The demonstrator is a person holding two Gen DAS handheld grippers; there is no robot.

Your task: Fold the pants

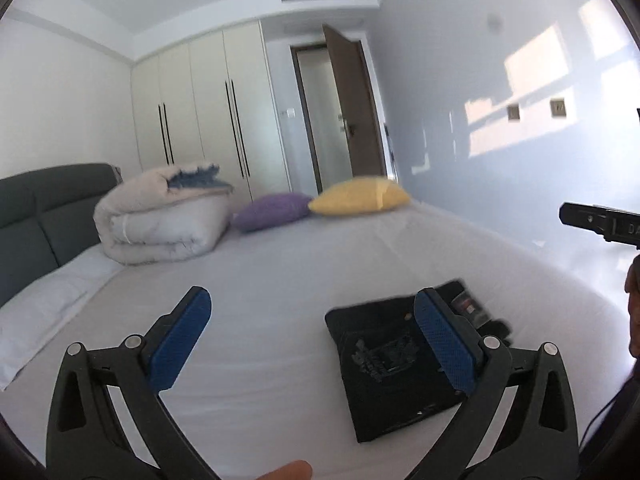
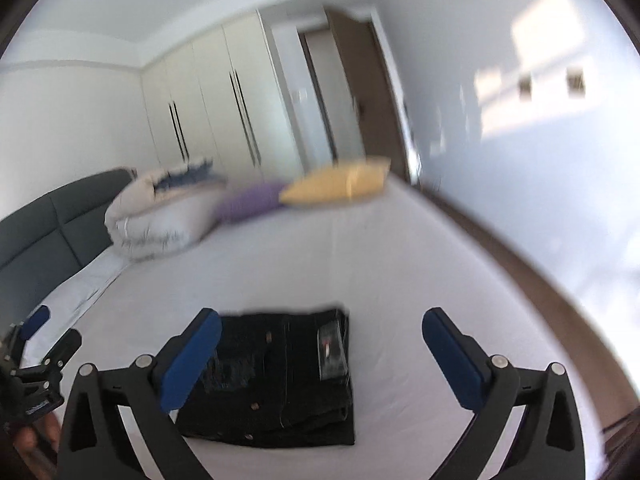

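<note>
Both my claws stand wide open and hold nothing. My left claw [image 1: 312,344] hangs above the bed [image 1: 280,264], its blue pads [image 1: 180,344] spread far apart with only white sheet showing between most of the gap. My right claw [image 2: 320,360] is spread just as wide, and no cloth is pinched in it either.

The pants [image 2: 276,376] lie on the white sheet as a compact, dark, roughly square folded bundle — flat on the bed, free of both claws. From my right wrist they sit low in the middle, partly behind my left-hand pad [image 2: 192,360], with a light label showing near their far right corner and small metal rivets on the cloth. From my left wrist the same bundle [image 1: 384,364] lies to the right, its right part hidden behind the right-hand pad of that claw.

Farther up the bed a rolled cream duvet [image 1: 160,216] rests against the grey headboard [image 1: 44,216], with a blue fringed cloth on top of it. Beside it lie a purple cushion [image 1: 272,210] and, touching that, a yellow cushion [image 1: 360,196]. A white pillow [image 1: 52,300] lies along the headboard side. Behind stand cream wardrobe doors [image 1: 200,108] and an open brown door [image 1: 344,104] — sunlight falls in patches on the wall to the right.
</note>
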